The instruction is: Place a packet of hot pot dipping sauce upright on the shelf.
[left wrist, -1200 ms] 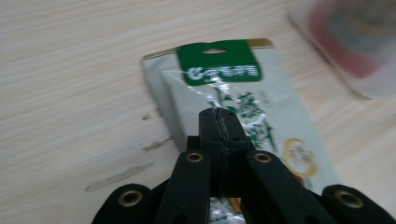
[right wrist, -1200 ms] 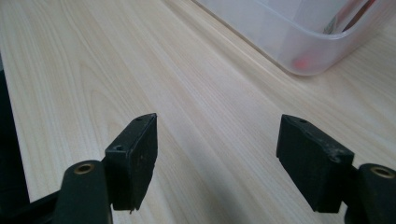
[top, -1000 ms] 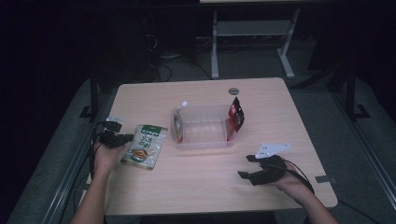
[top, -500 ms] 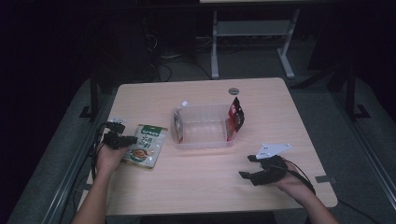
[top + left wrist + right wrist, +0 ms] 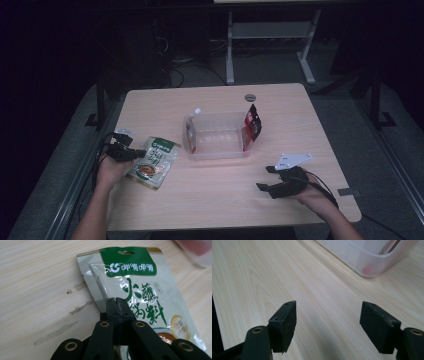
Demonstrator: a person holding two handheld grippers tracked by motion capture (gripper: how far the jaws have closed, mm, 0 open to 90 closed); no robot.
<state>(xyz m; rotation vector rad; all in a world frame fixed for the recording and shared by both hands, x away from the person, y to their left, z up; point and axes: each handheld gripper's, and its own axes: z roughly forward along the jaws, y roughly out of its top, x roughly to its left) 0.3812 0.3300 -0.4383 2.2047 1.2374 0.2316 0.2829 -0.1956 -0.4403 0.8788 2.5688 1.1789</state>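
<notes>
Pinching the near edge of the green-and-white sachet (image 5: 140, 290), the left gripper (image 5: 117, 305) has its jaws pressed together on the packet, which lies flat at the table's (image 5: 210, 200) left side; the clear plastic tub (image 5: 218, 136) sits centrally, a red-and-black packet (image 5: 252, 123) leaning at its right end; the right gripper (image 5: 269, 179) rests on the wood, jaws wide apart.

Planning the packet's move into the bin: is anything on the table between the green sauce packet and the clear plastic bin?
Nothing visible does. The green sauce packet, pinched by the left gripper, lies left of the clear plastic bin, with bare table between them. The red packet leans at the bin's far right end.
</notes>
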